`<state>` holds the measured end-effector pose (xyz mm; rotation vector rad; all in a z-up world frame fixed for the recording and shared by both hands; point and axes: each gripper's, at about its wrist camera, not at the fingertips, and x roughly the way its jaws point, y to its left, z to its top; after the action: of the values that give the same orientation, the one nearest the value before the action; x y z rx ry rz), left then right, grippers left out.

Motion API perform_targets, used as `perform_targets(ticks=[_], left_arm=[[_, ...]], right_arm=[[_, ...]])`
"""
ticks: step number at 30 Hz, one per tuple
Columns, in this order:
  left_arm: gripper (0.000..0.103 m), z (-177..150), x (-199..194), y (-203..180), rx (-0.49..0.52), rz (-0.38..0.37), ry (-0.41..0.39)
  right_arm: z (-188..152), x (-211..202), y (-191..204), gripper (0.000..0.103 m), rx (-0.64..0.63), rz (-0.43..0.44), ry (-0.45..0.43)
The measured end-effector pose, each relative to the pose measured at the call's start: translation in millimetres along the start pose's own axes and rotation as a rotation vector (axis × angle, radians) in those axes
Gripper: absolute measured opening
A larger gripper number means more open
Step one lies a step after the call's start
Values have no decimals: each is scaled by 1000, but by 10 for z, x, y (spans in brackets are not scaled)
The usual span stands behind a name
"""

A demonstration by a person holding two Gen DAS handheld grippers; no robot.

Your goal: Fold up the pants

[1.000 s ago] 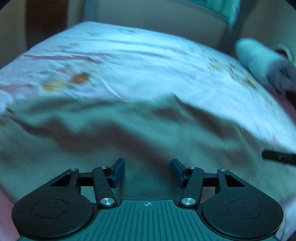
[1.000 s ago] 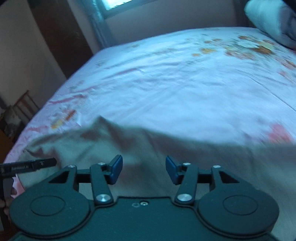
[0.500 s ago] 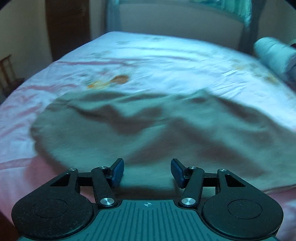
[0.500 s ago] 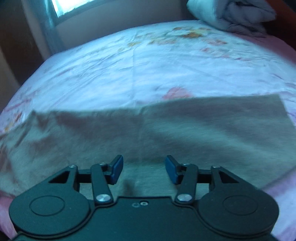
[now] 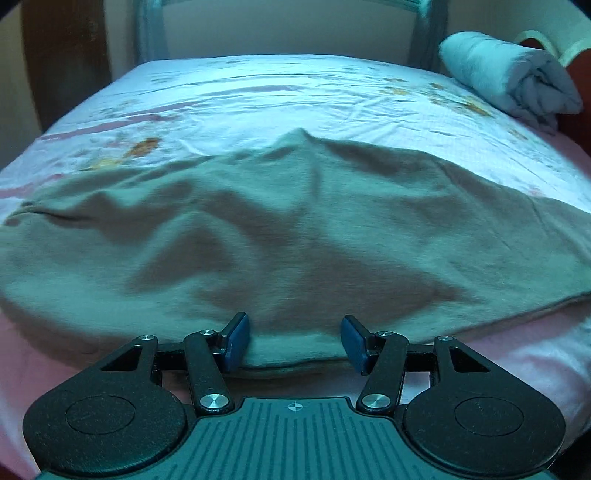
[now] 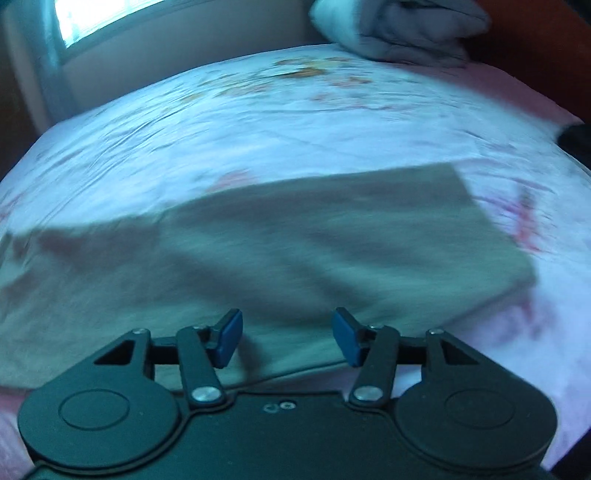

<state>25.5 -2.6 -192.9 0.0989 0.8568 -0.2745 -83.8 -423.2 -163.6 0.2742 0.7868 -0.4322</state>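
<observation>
Grey-green pants (image 5: 295, 229) lie spread and wrinkled across the near part of a bed. In the right wrist view the pants (image 6: 280, 251) end in a straight hem at the right. My left gripper (image 5: 294, 341) is open, its blue pads either side of the pants' near edge. My right gripper (image 6: 287, 339) is open just above the near edge of the cloth. Neither holds anything.
The bed has a white flowered sheet (image 5: 280, 96) with a pink border (image 5: 517, 354). A rolled grey blanket (image 5: 513, 79) lies at the far right, also in the right wrist view (image 6: 402, 27). A wall and window (image 6: 92, 22) stand behind the bed.
Both grippers have pulled back toward the near bed edge, open all along. The pants now lie flatter and more of them shows; the right view has swung right to the hem.
</observation>
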Motion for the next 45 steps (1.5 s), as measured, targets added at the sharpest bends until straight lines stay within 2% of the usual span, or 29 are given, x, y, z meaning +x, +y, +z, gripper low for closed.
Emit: perform_targets(ticks=[2, 3, 4, 6, 8, 10, 12, 15, 17, 20, 22, 26, 30, 33, 36, 42, 45], left_arm=[[56, 37, -104, 2, -24, 5, -17], [56, 56, -146, 1, -27, -7, -33], [56, 82, -173, -20, -26, -14, -45], [56, 139, -193, -79, -31, -36, -57], [56, 183, -175, -160, -36, -67, -60], [56, 228, -140, -258, -35, -95, -64], [56, 253, -95, -354, -38, -122, -57], [56, 265, -22, -438, -39, -133, -43], [56, 253, 8, -464, -38, -125, -38], [56, 238, 54, -453, -45, -122, -23], [57, 225, 94, -450, -40, -120, -9], [60, 209, 110, -475, -18, -120, -10], [60, 252, 61, -509, -29, -163, -20], [60, 333, 35, -628, -19, -212, -33], [60, 424, 29, -899, 23, -268, -51], [60, 434, 39, -1681, 144, -385, -66], [60, 354, 130, -1982, 194, -398, -35]], right_arm=[[34, -124, -211, 53, 85, 10, -44], [40, -176, -341, 61, 143, 12, -59], [34, -221, -497, 64, 210, 9, -74], [-9, -269, -805, 64, 329, -1, -95], [-73, -283, -1084, 57, 426, -22, -86], [-122, -269, -1312, 41, 529, -26, -77], [-180, -276, -1454, 38, 600, -28, -85], [-151, -189, -1493, 41, 600, -8, -69], [-106, -96, -1523, 37, 626, 20, -68], [-117, -37, -1590, 15, 715, 63, -78], [-147, -58, -1637, 8, 762, 93, -102], [-33, -240, -1463, 6, 659, 72, -183], [293, -519, -905, 5, 343, 21, -301], [536, -689, -424, 5, 150, 63, -364], [699, -799, 8, 5, 9, 124, -388], [821, -902, 577, 5, -115, 244, -385], [813, -948, 826, 5, -170, 299, -378]])
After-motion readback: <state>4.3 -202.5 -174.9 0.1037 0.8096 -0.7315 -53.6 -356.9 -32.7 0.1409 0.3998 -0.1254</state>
